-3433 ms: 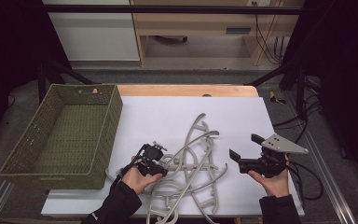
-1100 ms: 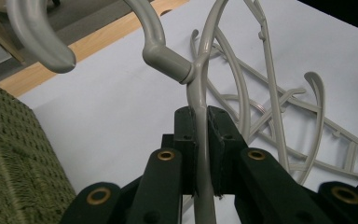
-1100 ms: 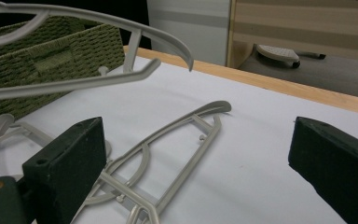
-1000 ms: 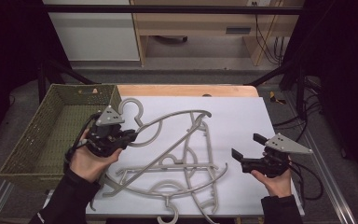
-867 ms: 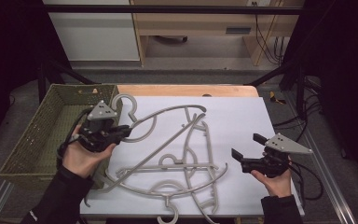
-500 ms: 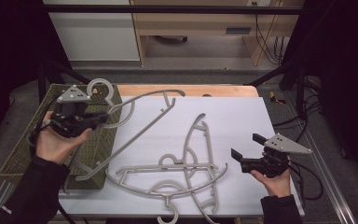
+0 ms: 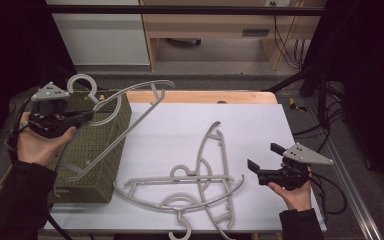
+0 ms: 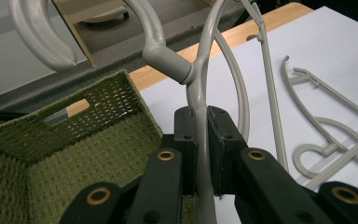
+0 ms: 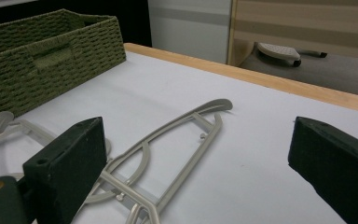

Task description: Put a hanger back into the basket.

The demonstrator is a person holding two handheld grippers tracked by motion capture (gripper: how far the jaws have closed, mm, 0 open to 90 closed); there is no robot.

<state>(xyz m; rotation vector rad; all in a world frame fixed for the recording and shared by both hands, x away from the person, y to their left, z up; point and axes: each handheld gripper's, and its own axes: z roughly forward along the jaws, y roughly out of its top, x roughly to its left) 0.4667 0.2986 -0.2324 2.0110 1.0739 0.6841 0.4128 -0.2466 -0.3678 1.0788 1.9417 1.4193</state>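
left tool (image 8: 201,135) clamps smooth grey plastic hanger (image 7: 125,117) over woven green basket (image 7: 97,165); right tool (image 7: 261,162) wide.

- We see the white table (image 7: 260,130) brightly lit from above, its surroundings dark.
- Shadows under the hangers (image 7: 200,185) are soft.
- Our right gripper view's near jaws blur.

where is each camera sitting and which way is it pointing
High view: above the person's side, looking forward and down at the table; both forearms, left tongs and right tongs show.
Left gripper view: on the left tongs, looking along jaws clamping the held hanger over the basket.
Right gripper view: on the right tongs, looking across open jaws.
Shared: hangers on the table, basket.
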